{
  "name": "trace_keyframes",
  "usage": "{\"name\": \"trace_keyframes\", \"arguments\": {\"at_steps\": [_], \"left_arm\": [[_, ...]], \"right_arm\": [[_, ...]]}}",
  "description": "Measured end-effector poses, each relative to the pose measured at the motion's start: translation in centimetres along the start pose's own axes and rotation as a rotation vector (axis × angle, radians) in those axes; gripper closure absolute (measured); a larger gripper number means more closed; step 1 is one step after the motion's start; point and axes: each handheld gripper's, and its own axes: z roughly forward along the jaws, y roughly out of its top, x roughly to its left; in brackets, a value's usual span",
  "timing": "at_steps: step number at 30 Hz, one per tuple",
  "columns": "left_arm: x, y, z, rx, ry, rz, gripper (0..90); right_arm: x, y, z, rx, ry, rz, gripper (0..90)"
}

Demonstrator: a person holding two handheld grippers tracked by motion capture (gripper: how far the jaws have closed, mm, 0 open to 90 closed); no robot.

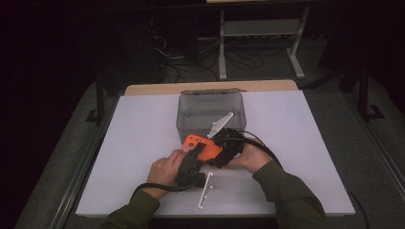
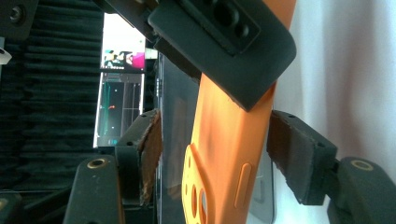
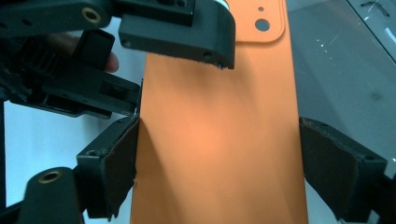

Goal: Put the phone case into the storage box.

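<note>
1. Orange plastic, smooth and matte: the phone case (image 1: 203, 147) is held above the white desk (image 1: 138, 138) just in front of the clear bin (image 1: 210, 112), near the desk's middle.
2. Open desk surface lies to the left and right of the hands; the near edge sits close behind the wrists, where two white strips (image 1: 205, 187) lie.
3. The right hand-held gripper (image 3: 219, 163) is clenched across the width of the case, its pads pressing both long edges.
4. The left hand-held gripper (image 2: 215, 154) straddles the case edge-on; one pad looks to meet the case, while the other stands off with a gap, so it is not gripping.
5. In the high view both hands and the black gripper bodies cover much of the case, so only its far corner with the camera cut-out shows clearly.
6. In the left gripper view the other gripper's jaw crosses the top of the case and hides that end.
7. The case has a rounded camera opening, small holes and side button bumps.
8. A white bracket (image 1: 220, 125) leans at the bin's front wall.
</note>
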Motion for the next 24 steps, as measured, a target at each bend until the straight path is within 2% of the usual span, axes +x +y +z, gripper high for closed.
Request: {"name": "trace_keyframes", "arguments": {"at_steps": [4, 17, 24], "left_arm": [[-0.08, 0.12, 0.06, -0.007, 0.009, -0.016, 39.6], [-0.31, 0.36, 0.04, -0.009, 0.021, -0.006, 49.3], [-0.37, 0.45, -0.05, -0.011, 0.024, -0.001, 50.5]], "right_arm": [[0.00, 0.04, 0.03, -0.002, 0.001, 0.000, 15.7], [-0.06, 0.08, 0.08, -0.001, 0.003, 0.015, 15.7], [-0.13, 0.04, 0.14, 0.003, 0.003, 0.016, 15.7]]}}
